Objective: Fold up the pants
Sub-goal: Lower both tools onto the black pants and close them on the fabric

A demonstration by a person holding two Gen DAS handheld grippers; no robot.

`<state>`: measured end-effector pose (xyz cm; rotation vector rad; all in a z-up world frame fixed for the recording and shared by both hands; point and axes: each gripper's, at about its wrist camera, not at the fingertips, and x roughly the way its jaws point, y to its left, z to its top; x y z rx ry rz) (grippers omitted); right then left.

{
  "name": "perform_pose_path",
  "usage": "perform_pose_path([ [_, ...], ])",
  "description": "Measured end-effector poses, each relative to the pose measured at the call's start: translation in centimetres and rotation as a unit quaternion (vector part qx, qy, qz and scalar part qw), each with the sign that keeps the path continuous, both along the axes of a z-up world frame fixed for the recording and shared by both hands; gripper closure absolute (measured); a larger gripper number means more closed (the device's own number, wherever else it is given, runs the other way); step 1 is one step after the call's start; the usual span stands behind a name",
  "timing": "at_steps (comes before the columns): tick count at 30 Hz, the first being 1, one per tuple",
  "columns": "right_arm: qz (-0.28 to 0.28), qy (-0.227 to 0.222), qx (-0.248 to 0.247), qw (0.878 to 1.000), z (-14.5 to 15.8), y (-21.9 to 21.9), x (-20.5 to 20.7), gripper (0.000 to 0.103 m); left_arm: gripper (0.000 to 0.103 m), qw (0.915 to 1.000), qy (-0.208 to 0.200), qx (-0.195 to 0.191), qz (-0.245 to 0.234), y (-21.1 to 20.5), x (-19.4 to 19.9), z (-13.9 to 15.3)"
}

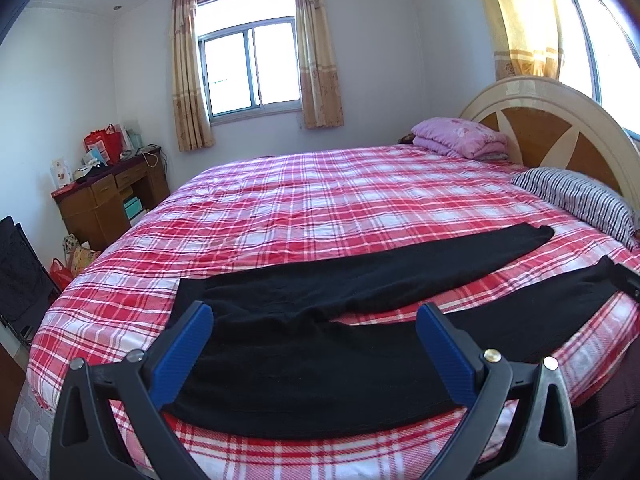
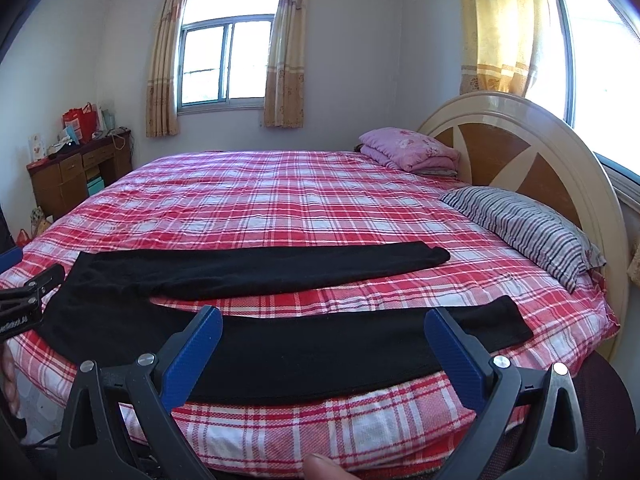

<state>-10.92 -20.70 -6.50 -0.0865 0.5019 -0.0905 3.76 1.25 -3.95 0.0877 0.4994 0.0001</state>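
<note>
The left hand-held gripper [image 1: 314, 318] is nearest in the left wrist view, with its two blue fingers [image 1: 188, 354] spread wide and nothing between them. It hovers over the waist part of the black pants [image 1: 320, 344], near the front edge of the bed [image 1: 320, 208]. The right hand-held gripper [image 2: 322, 322] is also spread wide and holds nothing. It hovers over the near leg of the pants, closer to the cuff. In the right wrist view, the left hand-held gripper shows partly at the left edge, beside the waist of the pants.

The pants lie flat on the red and white plaid sheet [image 2: 280, 200], along the front edge of the bed. The waist is on the left and the two legs go to the right. The legs are apart, like an open V, and a strip of the plaid sheet shows between them. The far leg ends near the striped pillow [image 2: 528, 228] but does not touch it.

Behind the striped pillow stands the round headboard [image 2: 520, 128]. A folded pink blanket [image 2: 412, 148] lies at the far corner of the bed. At the left wall there is a wooden table [image 1: 108, 196] with red bags and small things on it. A window [image 1: 252, 68] with curtains is on the far wall.
</note>
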Motion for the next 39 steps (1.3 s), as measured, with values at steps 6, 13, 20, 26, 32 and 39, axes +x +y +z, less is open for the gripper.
perform_pose_path([
  [6, -0.021, 0.001, 0.006, 1.0, -2.0, -4.0, 4.5, 0.001, 0.0, 0.9977, 0.037, 0.03, 0.048, 4.8, 6.9, -3.0],
  [13, -0.046, 0.055, 0.023, 0.997, -4.2, -9.2, 11.9, 0.001, 0.0, 0.9851, 0.091, 0.068, 0.13, 14.3, 14.0, -6.5],
  [20, -0.055, 0.102, -0.005, 0.993, -5.6, -11.9, 18.0, 0.001, 0.003, 0.9778, 0.143, 0.066, 0.138, 19.0, 18.1, -9.3],
  [26, -0.06, 0.126, -0.01, 0.99, -6.3, -13.6, 22.2, 0.001, 0.022, 0.9757, 0.191, 0.016, 0.107, 20.2, 22.9, -11.0],
  [32, -0.084, 0.144, -0.004, 0.986, -6.7, -16.9, 25.9, 0.012, 0.067, 0.9657, 0.239, -0.043, 0.092, 21.4, 25.9, -13.1],
  [39, -0.143, 0.169, 0.037, 0.974, -6.7, -24.7, 30.9, 0.027, 0.073, 0.9624, 0.246, -0.09, 0.07, 22.7, 25.7, -13.2],
])
